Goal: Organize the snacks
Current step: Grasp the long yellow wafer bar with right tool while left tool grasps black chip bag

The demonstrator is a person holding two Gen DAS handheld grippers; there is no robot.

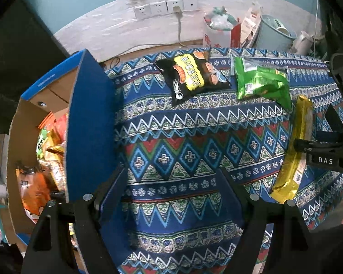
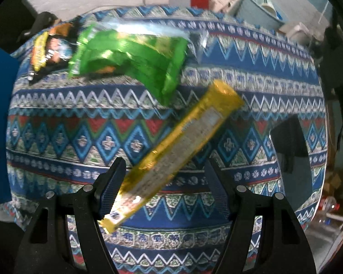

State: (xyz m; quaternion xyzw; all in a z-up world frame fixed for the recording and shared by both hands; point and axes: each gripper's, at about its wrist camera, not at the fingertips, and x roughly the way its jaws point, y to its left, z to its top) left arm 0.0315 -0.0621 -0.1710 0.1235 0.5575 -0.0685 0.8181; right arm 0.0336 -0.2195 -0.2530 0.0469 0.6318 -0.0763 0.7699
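— Three packets lie on the patterned cloth (image 1: 185, 137): the black bag (image 1: 192, 75), the green bag (image 1: 263, 84) and the long gold packet (image 2: 180, 146). Which one is yours?

— Gold. My right gripper (image 2: 164, 182) stands wide with the packet slanting between the jaws, no pad pressing yet. I judge I should square up across its narrow width, then close.

— And the left?

— My left gripper (image 1: 171, 182) is wide too, empty over bare cloth beside the box (image 1: 89, 118).
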